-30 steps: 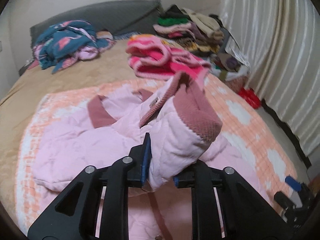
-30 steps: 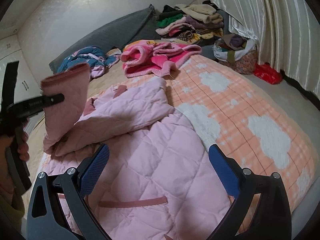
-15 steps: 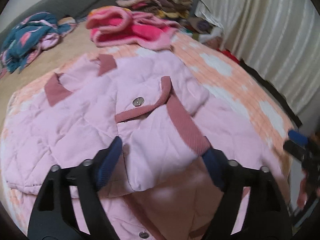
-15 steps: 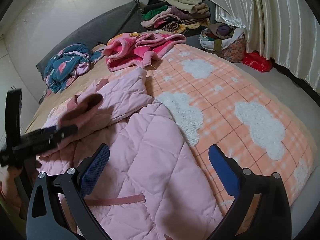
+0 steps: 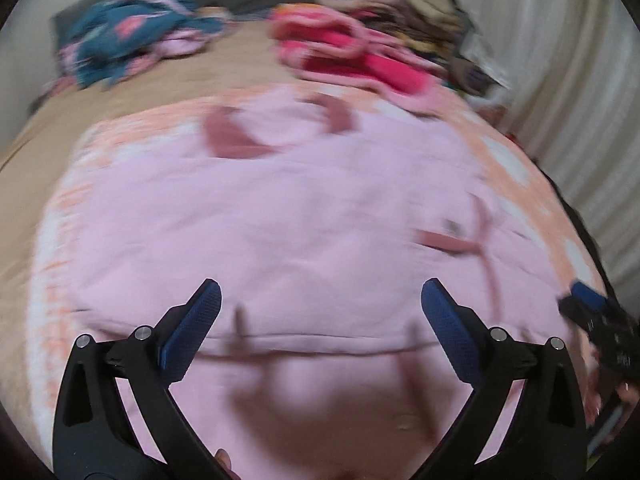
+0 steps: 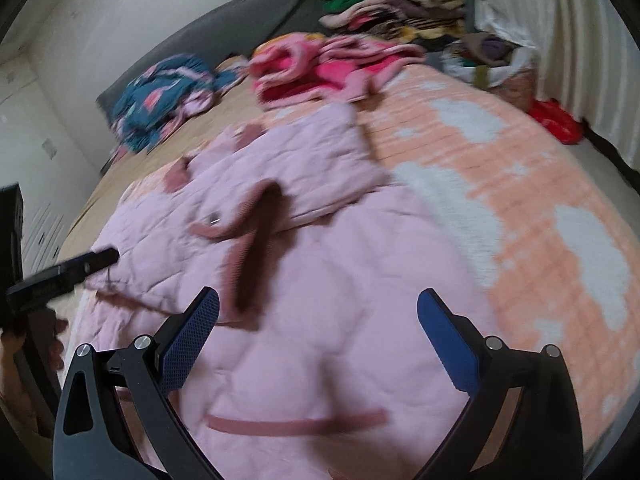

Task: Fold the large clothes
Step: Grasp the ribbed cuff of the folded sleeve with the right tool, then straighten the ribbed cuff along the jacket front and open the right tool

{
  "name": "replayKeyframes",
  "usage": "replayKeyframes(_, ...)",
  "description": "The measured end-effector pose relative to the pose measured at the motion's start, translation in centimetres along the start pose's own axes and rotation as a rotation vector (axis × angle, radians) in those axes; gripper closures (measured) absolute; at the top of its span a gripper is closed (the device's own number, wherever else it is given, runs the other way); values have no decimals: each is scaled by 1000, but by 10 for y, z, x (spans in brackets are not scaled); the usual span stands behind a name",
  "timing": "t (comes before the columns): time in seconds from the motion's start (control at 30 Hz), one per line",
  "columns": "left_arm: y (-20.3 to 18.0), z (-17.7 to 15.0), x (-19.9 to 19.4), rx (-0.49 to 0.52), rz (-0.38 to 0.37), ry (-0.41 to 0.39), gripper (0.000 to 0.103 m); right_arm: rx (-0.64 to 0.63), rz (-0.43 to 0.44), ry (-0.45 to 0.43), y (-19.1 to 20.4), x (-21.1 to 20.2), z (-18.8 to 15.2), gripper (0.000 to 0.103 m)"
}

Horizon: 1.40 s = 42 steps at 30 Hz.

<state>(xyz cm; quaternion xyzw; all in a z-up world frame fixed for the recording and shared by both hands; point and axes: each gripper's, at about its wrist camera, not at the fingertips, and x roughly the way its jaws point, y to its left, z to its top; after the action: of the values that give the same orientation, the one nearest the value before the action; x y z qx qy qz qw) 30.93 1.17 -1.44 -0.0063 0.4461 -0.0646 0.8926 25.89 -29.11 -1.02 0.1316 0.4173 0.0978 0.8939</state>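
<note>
A large pink quilted jacket [image 5: 280, 208] with dusty-rose trim lies spread on the bed. One sleeve with its rose cuff [image 6: 256, 240] lies folded across the jacket's body. My left gripper [image 5: 320, 284] hovers over the jacket's lower part; its jaws are opening wide and nothing is between them. It also shows at the left edge of the right wrist view as the left gripper [image 6: 80, 264], beside the folded sleeve. My right gripper [image 6: 317, 293] stands open above the jacket's front, with nothing between its fingers. Both views are motion-blurred.
The jacket rests on an orange blanket with white clouds [image 6: 540, 200]. Behind it lie a bright pink fleece garment [image 6: 320, 64] and a blue patterned garment [image 6: 164, 92]. A pile of clothes [image 6: 400, 8] and a red bag [image 6: 556, 120] sit by the curtain [image 6: 580, 40].
The left gripper let go of the sleeve cuff and opened wide; the sleeve now lies across the jacket. Both grippers sank closer to the jacket. The right one stayed open.
</note>
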Motion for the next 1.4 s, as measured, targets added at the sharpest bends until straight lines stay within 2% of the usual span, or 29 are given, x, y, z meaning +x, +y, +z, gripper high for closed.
replayKeyframes(0.17, 63, 6, -9, -141, 52, -28, 9, -31, 58, 57, 33, 29, 5, 4)
replayKeyframes(0.37, 103, 13, -12, -208, 177, -80, 9, 19, 94, 117, 49, 65, 12, 4)
replayKeyframes(0.43, 113, 13, -12, -233, 191, -93, 9, 39, 104, 136, 52, 78, 12, 6)
replayKeyframes(0.47, 119, 11, -13, -246, 190, -98, 9, 45, 109, 141, 53, 81, 11, 18)
replayKeyframes(0.6, 140, 9, -12, -295, 202, -116, 9, 32, 103, 141, 56, 93, 7, 52)
replayKeyframes(0.63, 143, 9, -12, -301, 202, -125, 9, 16, 117, 125, 58, 92, 7, 71)
replayKeyframes(0.67, 148, 10, -12, -308, 202, -133, 9, -1, 127, 113, 61, 90, 7, 80)
replayKeyframes(0.73, 158, 11, -11, -325, 216, -139, 9, -60, 118, 69, 69, 81, 11, 88)
replayKeyframes(0.9, 169, 15, -11, -338, 206, -148, 9, -255, 88, -119, 89, 41, 52, 90)
replayKeyframes(1.0, 167, 19, -11, -350, 170, -163, 9, -324, 55, -177, 93, 29, 79, 90)
replayKeyframes(1.17, 145, 25, -3, -289, 106, -167, 9, -359, 20, -189, 90, 37, 105, 90)
replayKeyframes(1.4, 116, 26, 16, -226, 71, -144, 9, -361, -30, -183, 85, 59, 107, 93)
